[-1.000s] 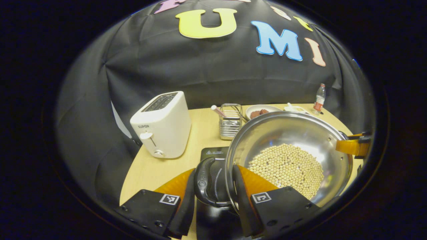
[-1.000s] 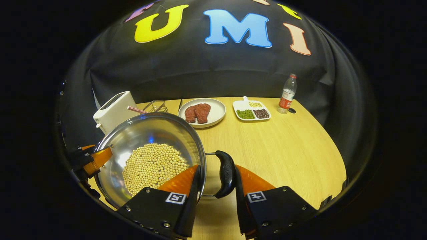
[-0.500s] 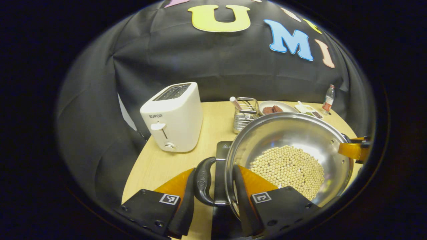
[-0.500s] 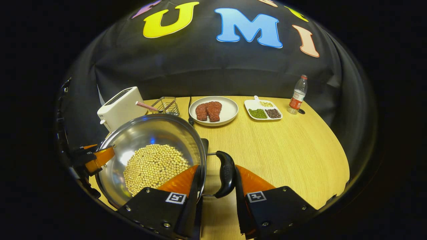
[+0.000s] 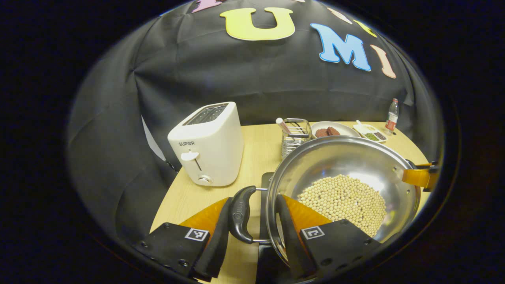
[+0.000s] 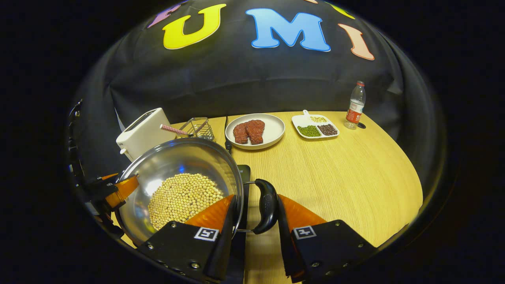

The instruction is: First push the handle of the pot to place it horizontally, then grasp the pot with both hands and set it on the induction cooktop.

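Left gripper (image 5: pixel 252 221): jaws pinching the pot's left handle (image 5: pixel 240 215).
Right gripper (image 6: pixel 252 221): jaws pinching the right handle (image 6: pixel 267 205).
Pot (image 5: pixel 347 165): carried further across the counter (image 6: pixel 335 173); now partly over the induction cooktop (image 5: pixel 265 181), lowering likely remains.
Toaster (image 5: pixel 207 144): nearer than before.

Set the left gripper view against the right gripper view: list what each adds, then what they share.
Left gripper view adds: the front dial of the toaster, and the pot's left handle clamped in the left gripper jaws.

Right gripper view adds: the right handle in the right gripper jaws, and a black cable beside the meat plate.

Shared: the pot of beans, wire basket, divided dish, bottle, and cooktop under the pot.
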Tool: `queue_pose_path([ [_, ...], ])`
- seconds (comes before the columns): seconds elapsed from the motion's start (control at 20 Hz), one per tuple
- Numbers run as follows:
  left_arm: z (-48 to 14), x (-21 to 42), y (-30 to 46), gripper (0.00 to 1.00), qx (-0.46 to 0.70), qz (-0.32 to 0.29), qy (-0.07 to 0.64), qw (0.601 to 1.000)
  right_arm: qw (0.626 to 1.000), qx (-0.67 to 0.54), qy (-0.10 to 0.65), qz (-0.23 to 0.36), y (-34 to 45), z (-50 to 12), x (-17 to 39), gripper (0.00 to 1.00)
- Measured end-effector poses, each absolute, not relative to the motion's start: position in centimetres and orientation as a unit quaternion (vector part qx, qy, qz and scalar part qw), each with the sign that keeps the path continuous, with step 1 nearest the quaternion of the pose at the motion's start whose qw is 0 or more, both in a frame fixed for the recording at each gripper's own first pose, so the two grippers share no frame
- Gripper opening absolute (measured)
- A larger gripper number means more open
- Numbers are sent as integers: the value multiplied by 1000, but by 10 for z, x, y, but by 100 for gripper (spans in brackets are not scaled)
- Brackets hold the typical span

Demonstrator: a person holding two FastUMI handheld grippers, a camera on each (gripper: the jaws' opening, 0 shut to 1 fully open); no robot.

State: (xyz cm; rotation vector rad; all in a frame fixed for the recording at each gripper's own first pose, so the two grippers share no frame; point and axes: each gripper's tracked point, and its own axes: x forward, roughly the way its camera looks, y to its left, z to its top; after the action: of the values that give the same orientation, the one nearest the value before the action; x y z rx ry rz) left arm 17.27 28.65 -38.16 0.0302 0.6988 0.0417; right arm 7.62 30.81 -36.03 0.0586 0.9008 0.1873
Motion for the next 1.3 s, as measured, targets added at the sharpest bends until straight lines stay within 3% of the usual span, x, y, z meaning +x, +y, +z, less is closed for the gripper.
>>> queue_pose_path([
  [0.1,-372,172,293,76,18,47,326,944,902,24,421,94,301,-354,80,62],
  [0.15,-360,173,296,85,25,61,307,949,907,25,409,95,296,-348,82,65],
  [0.25,-331,174,297,95,34,80,274,958,920,30,379,94,281,-329,89,95],
  [0.3,-317,174,293,98,38,86,261,961,926,32,364,93,271,-320,93,97],
  [0.35,-300,172,287,91,40,90,246,964,933,33,347,92,259,-308,97,97],
  [0.4,-283,170,277,98,40,90,231,968,939,32,330,90,245,-296,100,97],
  [0.55,-240,169,230,100,30,79,188,979,954,21,286,92,203,-261,102,98],
  [0.85,-170,158,111,100,-8,42,127,991,974,-26,207,87,116,-202,93,97],
  [1.3,-89,84,-23,96,-13,19,59,998,987,-34,132,85,9,-130,72,96],
])
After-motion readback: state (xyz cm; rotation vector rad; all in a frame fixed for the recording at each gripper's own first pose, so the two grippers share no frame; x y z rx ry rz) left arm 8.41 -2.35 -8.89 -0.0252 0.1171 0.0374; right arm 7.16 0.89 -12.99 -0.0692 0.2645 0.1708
